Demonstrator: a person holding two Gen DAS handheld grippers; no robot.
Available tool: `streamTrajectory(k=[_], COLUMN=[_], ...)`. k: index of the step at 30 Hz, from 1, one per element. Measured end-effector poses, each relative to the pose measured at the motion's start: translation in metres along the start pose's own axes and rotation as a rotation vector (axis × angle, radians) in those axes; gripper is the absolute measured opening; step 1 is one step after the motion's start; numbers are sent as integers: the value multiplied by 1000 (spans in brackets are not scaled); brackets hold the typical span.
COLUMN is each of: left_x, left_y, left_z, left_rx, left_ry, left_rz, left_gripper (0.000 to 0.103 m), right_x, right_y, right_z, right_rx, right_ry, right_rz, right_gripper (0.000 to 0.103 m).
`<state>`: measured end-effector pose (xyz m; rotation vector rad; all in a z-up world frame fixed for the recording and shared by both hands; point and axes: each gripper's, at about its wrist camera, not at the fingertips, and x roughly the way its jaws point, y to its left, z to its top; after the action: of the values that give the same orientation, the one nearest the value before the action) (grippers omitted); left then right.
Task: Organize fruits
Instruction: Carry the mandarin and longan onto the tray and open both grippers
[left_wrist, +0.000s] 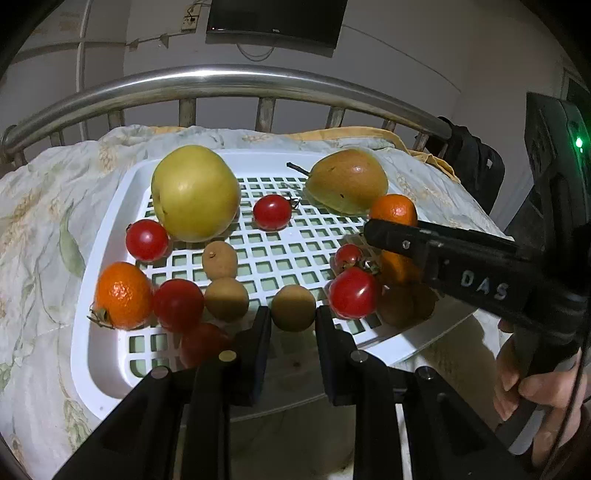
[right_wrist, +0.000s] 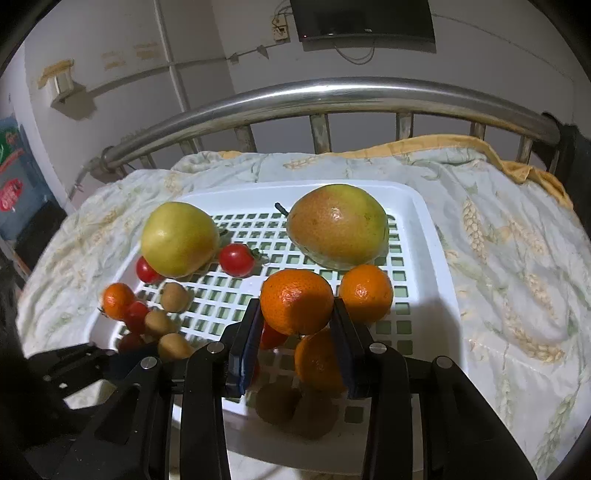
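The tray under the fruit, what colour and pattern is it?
Plain white tray, its floor a grid of square holes; clearest in the right wrist view.

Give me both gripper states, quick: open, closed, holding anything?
Left gripper: closed on a small brown fruit, over the white tray.
Right gripper: closed on an orange.

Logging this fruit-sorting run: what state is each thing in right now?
Left gripper: shut on a longan.
Right gripper: shut on a mandarin.
Pear: lying on its side in the tray.
Wall screen: dark.
Green light: lit.
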<state>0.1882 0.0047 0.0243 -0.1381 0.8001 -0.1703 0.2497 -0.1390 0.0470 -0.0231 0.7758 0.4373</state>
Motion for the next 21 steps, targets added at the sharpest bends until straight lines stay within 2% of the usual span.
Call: streamTrajectory(k=[3,6,8,9,10,12,17,21], left_x=[0,-1,-4,-7,-11,-21,-43,-58], left_y=[1,-1,-2,-3,-4,-7,-2,4], left_z=[-1,-1,0,0,1,2,9,13], left_rx=[-3,1,2,4,9,24,4,-16], left_ry=[-4,-6,-18,-27,-42,-88,-151,-200], left_rz=[1,2,-11,-14,-5,31,23,63], left_gripper=[27,30,41,56,72,83,93,100], right_x=[4,3,1,-3,-6,-14,-33,-46], right_y=[2,-2,-4,-6,-7,-10,-16,-10], right_z=[0,0,0,0,0,2,8,11], right_rx=[-11,8,22,28,32,50,98,88], right_ry=[-1,-7,-17,-37,-48,-60,-86,-101], right_rz=[-14,5,-5,-12,-11,16,27,-21], right_gripper=[37,50,81,84,84,84,91,95])
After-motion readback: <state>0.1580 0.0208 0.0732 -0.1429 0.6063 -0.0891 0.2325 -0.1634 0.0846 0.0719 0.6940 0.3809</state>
